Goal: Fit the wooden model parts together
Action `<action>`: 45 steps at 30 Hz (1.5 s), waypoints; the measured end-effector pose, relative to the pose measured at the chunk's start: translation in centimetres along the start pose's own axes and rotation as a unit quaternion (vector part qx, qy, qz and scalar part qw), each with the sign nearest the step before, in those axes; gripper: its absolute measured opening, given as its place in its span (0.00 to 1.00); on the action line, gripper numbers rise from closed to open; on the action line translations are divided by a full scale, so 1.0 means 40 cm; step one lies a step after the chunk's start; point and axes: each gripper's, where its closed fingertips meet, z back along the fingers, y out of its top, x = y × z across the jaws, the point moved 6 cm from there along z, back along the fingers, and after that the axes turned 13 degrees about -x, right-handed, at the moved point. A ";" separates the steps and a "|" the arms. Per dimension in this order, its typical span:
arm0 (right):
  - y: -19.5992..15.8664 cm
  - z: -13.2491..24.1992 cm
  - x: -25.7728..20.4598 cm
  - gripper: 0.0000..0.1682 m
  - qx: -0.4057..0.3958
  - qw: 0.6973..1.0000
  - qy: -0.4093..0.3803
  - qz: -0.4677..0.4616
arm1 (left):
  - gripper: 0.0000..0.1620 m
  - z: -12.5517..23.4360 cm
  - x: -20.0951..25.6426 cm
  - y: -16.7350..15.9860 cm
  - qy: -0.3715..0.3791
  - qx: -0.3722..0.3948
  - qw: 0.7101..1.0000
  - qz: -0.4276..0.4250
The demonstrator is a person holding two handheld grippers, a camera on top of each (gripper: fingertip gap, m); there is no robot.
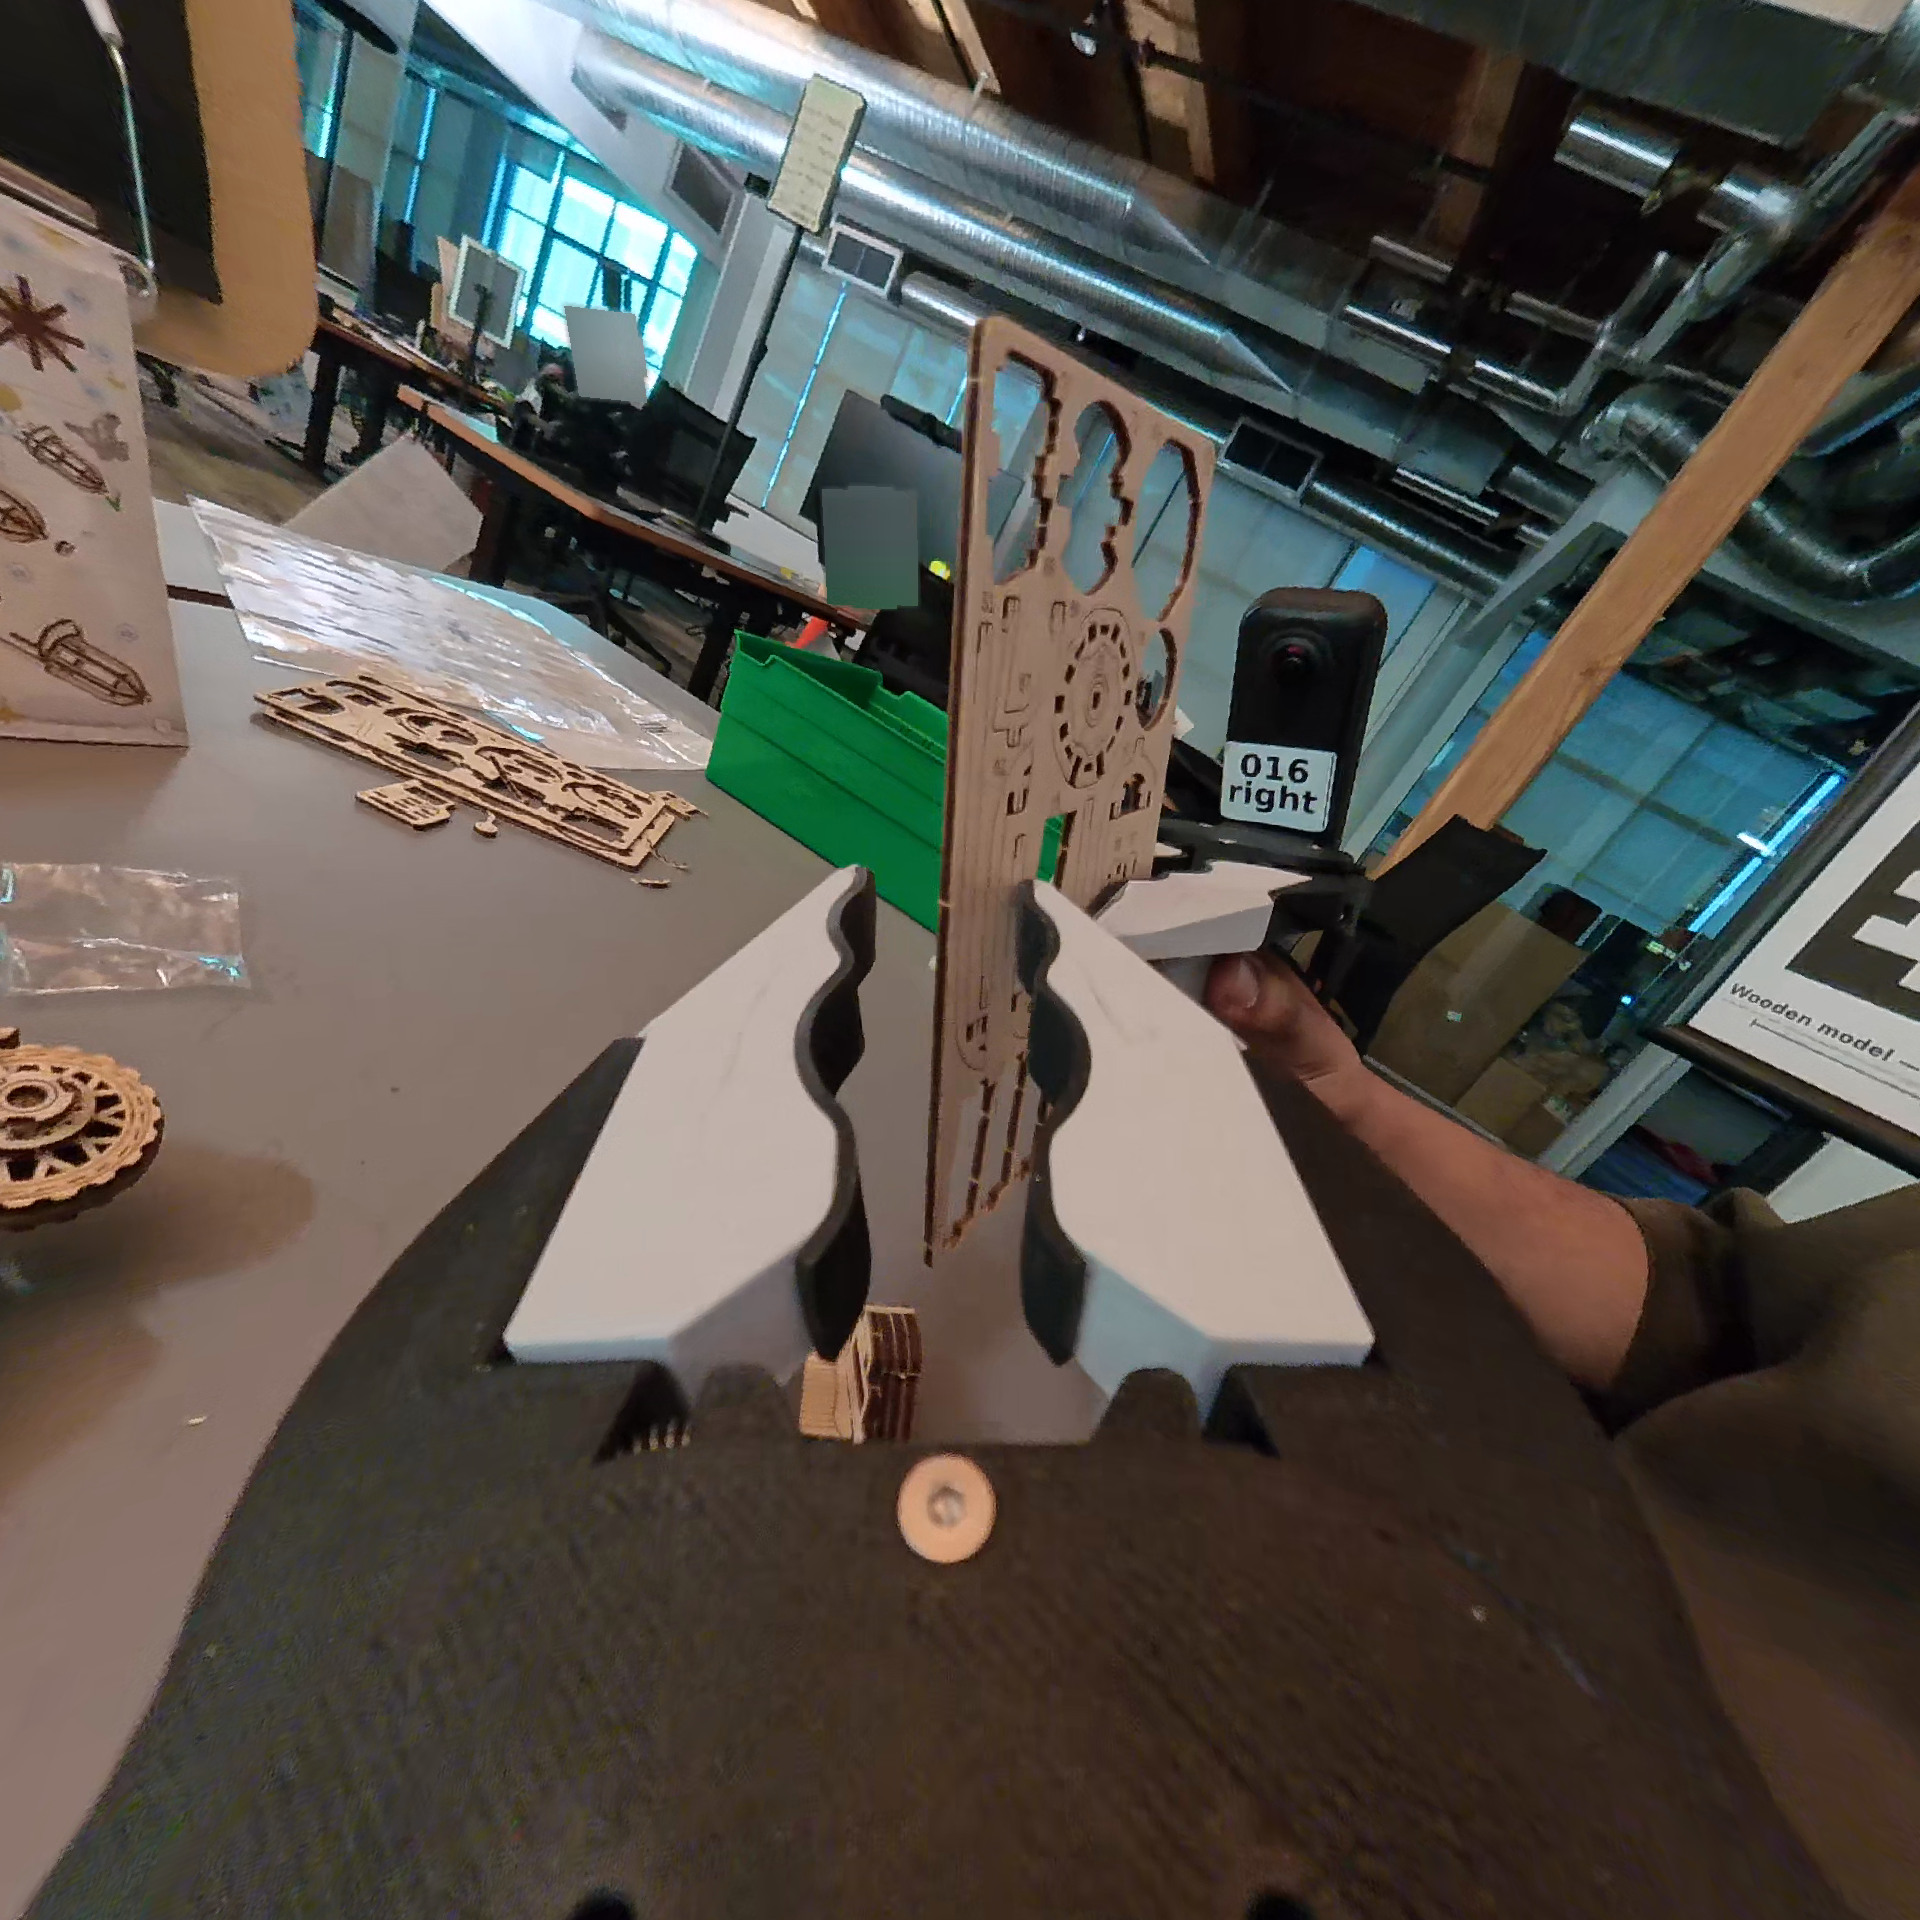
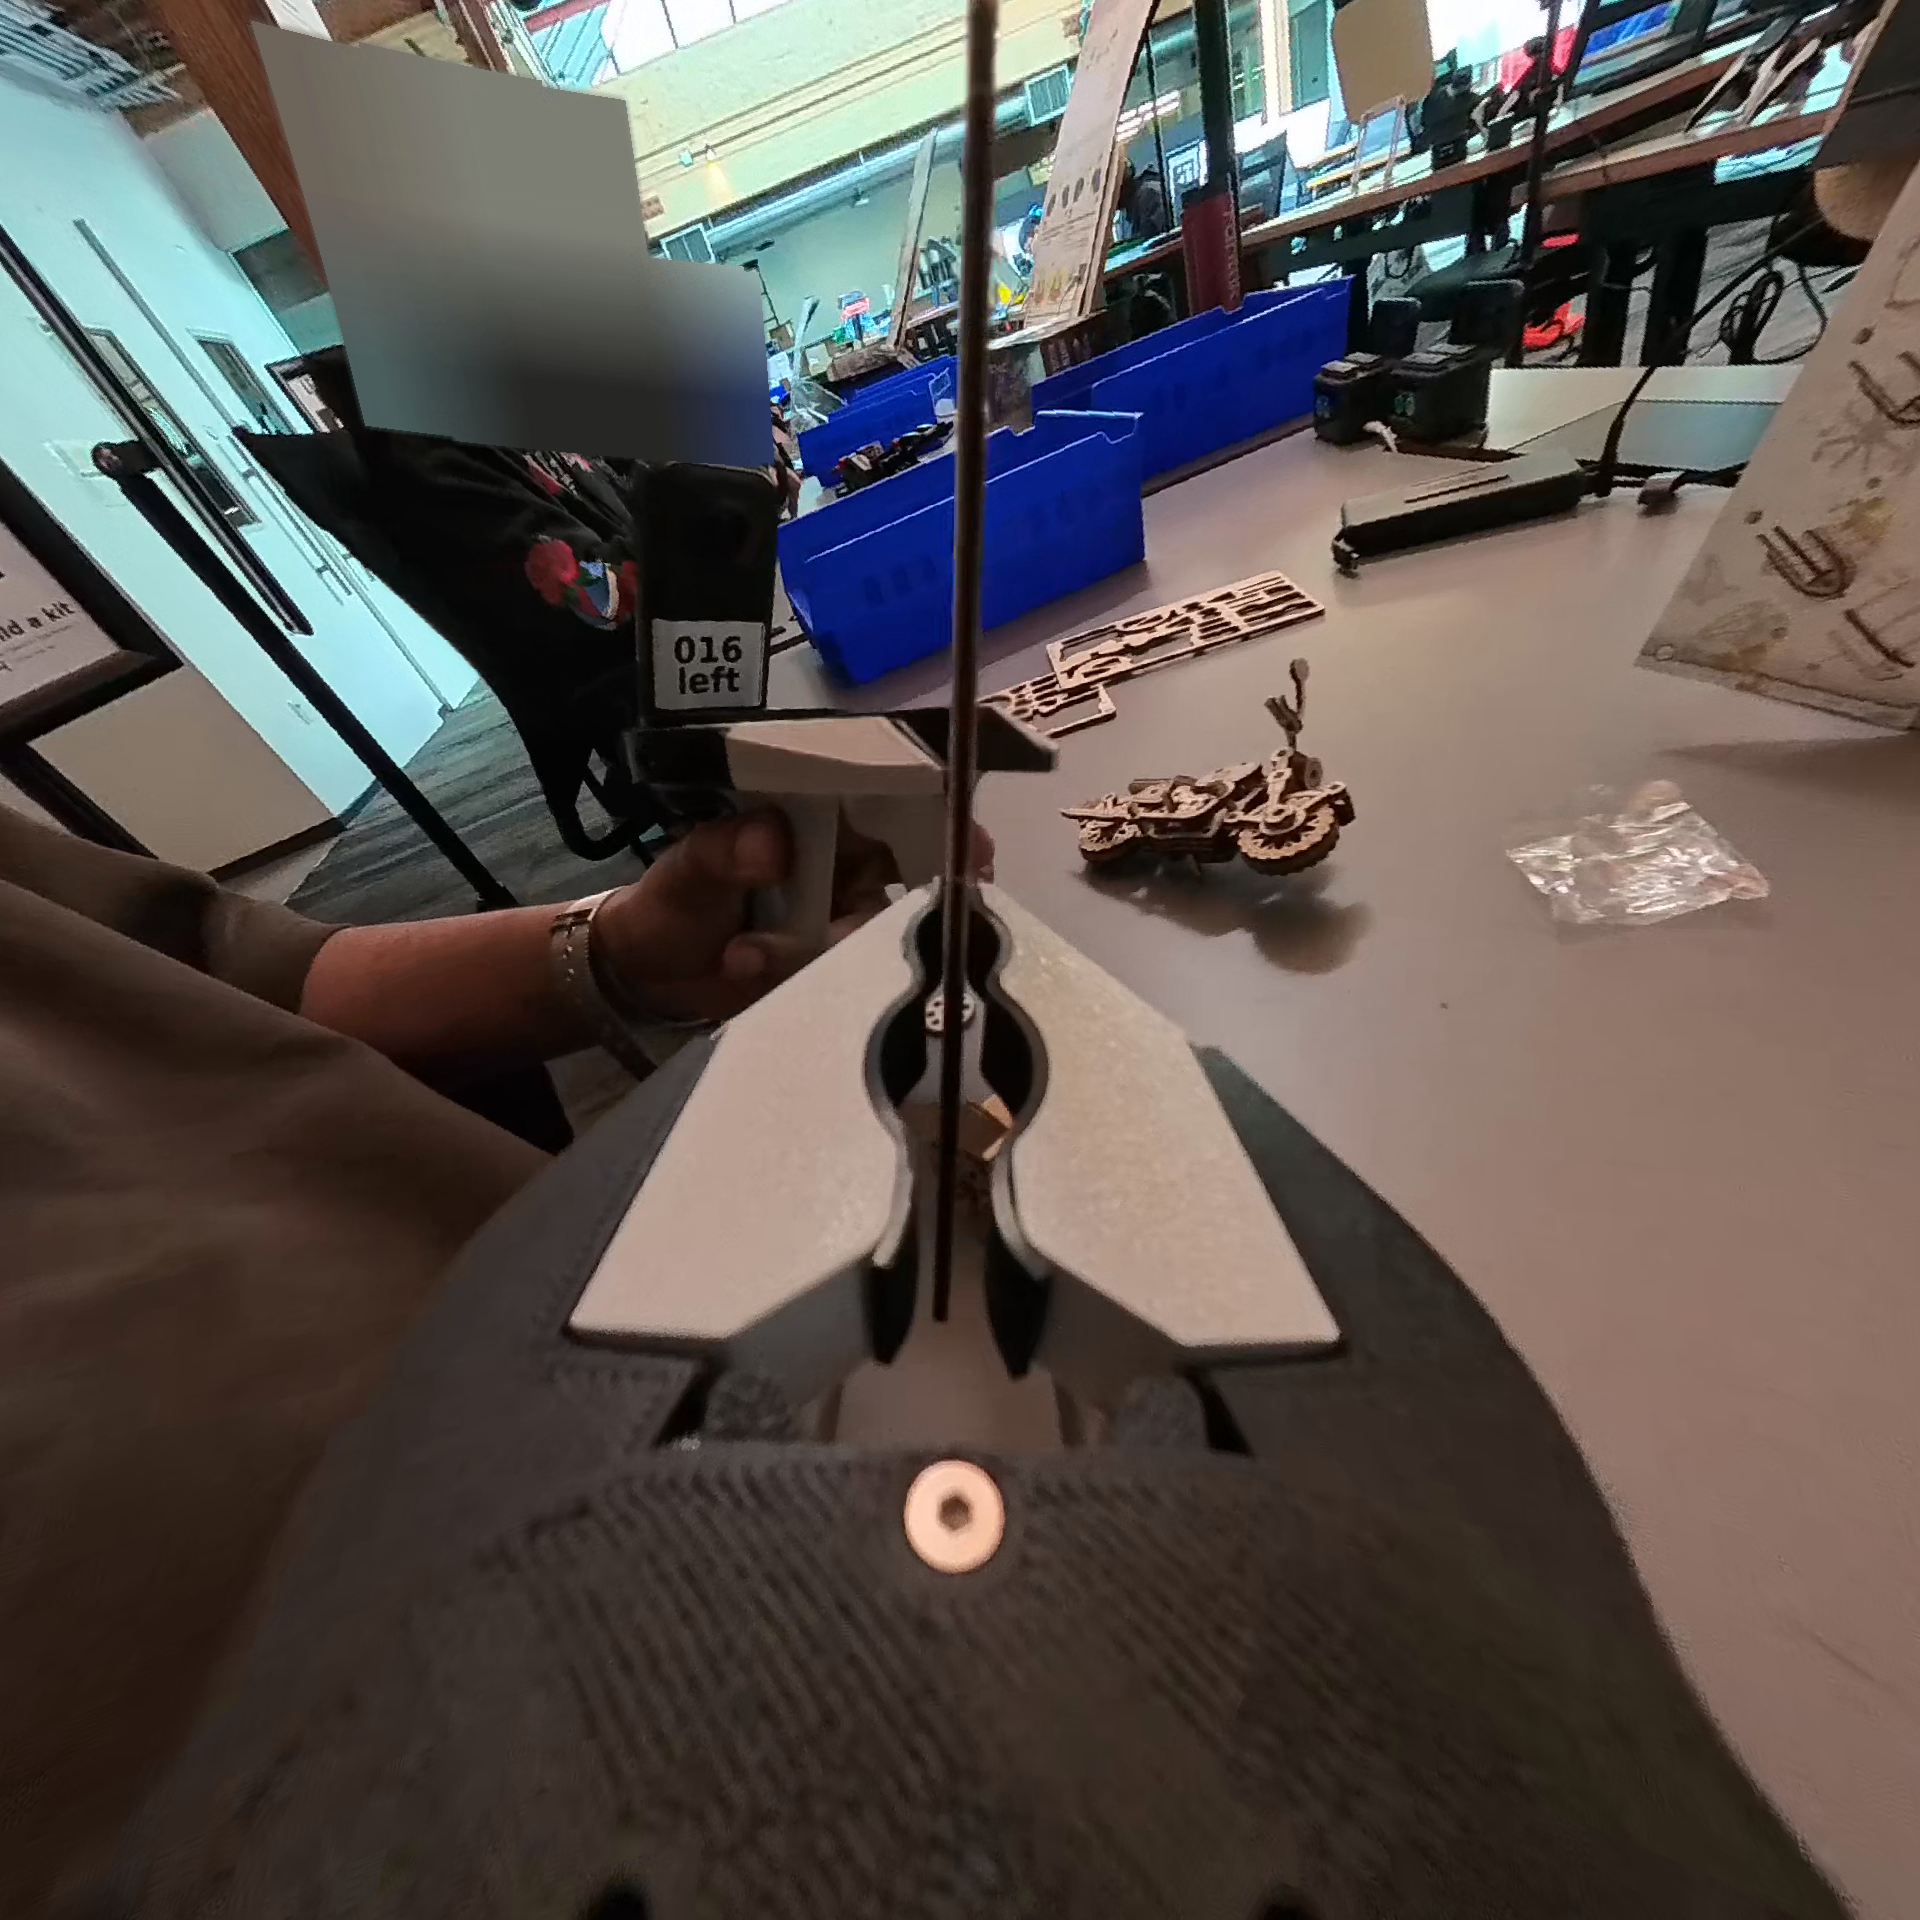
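Observation:
A thin laser-cut wooden sheet (image 1: 1081, 665) with several punched-out holes stands upright above the grey table (image 1: 436, 1018). My right gripper (image 2: 956, 899) is shut on the sheet, which shows edge-on as a dark line (image 2: 961, 520). In the left wrist view the right gripper (image 1: 1195, 914) grips the sheet's far side. My left gripper (image 1: 940, 894) is open; its fingers straddle the sheet's lower part, which is close to the right-hand pad. It also shows in the right wrist view (image 2: 894, 753). A small layered wooden part (image 1: 868, 1371) shows low between the fingers.
A built wooden motorcycle model (image 2: 1216, 821) stands on the table, its wheel at the left wrist view's edge (image 1: 62, 1132). More wooden sheets (image 1: 488, 769), clear plastic bags (image 2: 1631, 862), a printed instruction sheet (image 1: 73, 499), a green bin (image 1: 831, 779) and blue bins (image 2: 966, 561) are around. The grippers are tip to tip, or close to it. My left tips are roughly 15 centimeters from the built wooden motorcycle model (image 2: 1216, 821).

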 end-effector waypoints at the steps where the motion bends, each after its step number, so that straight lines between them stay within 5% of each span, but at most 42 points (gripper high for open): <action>1: 0.000 -0.001 -0.001 0.01 0.000 1.000 0.002 -0.001 | 0.14 0.001 0.000 0.000 -0.003 -0.001 1.000 0.000; 29: 0.001 -0.003 -0.009 0.01 -0.001 1.000 0.021 -0.010 | 0.05 0.010 0.017 0.010 -0.029 0.005 0.999 -0.022; 45: 0.008 -0.002 -0.015 0.01 -0.005 0.998 -0.048 0.028 | 0.07 0.001 0.023 0.014 0.061 0.009 0.997 -0.043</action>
